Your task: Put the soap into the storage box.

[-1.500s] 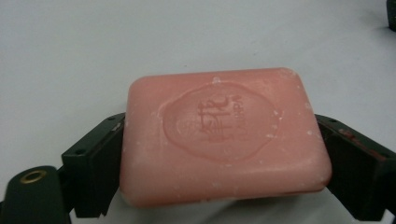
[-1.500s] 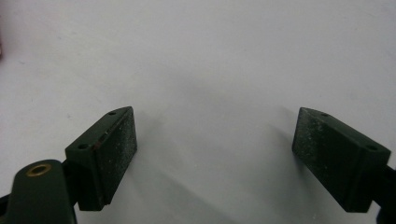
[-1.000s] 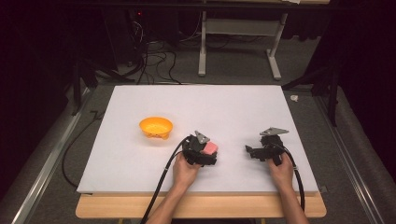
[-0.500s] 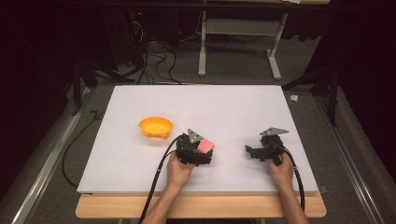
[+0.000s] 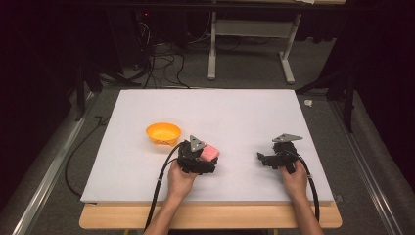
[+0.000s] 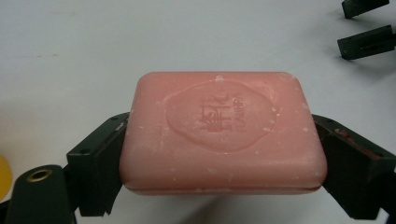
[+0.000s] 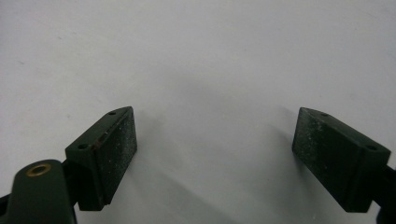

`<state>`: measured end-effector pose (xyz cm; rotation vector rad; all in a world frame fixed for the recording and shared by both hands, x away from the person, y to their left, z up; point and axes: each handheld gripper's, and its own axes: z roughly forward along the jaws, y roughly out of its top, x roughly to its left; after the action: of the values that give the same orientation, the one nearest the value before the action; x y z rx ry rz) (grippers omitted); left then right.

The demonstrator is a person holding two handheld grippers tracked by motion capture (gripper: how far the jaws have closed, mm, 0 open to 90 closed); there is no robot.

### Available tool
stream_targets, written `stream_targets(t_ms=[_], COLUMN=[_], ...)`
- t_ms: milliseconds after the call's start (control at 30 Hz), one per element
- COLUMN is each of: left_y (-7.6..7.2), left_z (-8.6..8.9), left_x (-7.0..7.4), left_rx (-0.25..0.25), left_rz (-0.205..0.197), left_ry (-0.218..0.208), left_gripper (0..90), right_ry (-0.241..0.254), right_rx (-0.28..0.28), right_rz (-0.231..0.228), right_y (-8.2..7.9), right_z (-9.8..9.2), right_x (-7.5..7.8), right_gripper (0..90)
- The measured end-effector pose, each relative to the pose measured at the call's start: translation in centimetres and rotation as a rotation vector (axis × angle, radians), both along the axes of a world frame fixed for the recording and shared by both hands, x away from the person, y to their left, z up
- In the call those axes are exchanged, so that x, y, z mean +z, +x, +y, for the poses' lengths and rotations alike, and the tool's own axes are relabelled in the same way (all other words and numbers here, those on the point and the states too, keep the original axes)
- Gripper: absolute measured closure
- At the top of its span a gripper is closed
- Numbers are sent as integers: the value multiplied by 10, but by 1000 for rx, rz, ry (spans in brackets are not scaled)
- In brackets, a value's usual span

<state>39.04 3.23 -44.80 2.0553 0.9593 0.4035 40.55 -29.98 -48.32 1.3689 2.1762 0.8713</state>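
Near the front of the white table, in the high view, the left gripper holds a pink soap, just right of an orange bowl. The right gripper sits well apart to the right with nothing in it. The soap looks to be off the table, though how high I cannot tell.

In the left gripper view, the left gripper is clamped on the soap across its two short ends, so the bar's long axis runs from jaw to jaw. Its broad stamped face points up, toward the camera. The bar looks stiff and fairly dense, with a smooth, waxy, slightly crumbly skin, so I judge it could slip under a light squeeze. Taking it by the flat ends, as here, seems the surest hold.

In the right gripper view, the right gripper stands spread wide over bare table, holding nothing.
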Motion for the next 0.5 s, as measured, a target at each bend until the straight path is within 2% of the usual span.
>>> stream_targets(t_ms=[367, 500], left_y=[-4, -5], left_z=[13, 18], left_x=[3, 4], left_rx=[7, 9], left_rz=[-8, 0], left_ry=[-16, -28], left_gripper=[135, 135], right_ry=[0, 2], right_rx=[0, -1], right_rz=[0, 0], right_y=[0, 0], right_z=[0, 0], right_x=[0, 0], right_gripper=[145, 146])
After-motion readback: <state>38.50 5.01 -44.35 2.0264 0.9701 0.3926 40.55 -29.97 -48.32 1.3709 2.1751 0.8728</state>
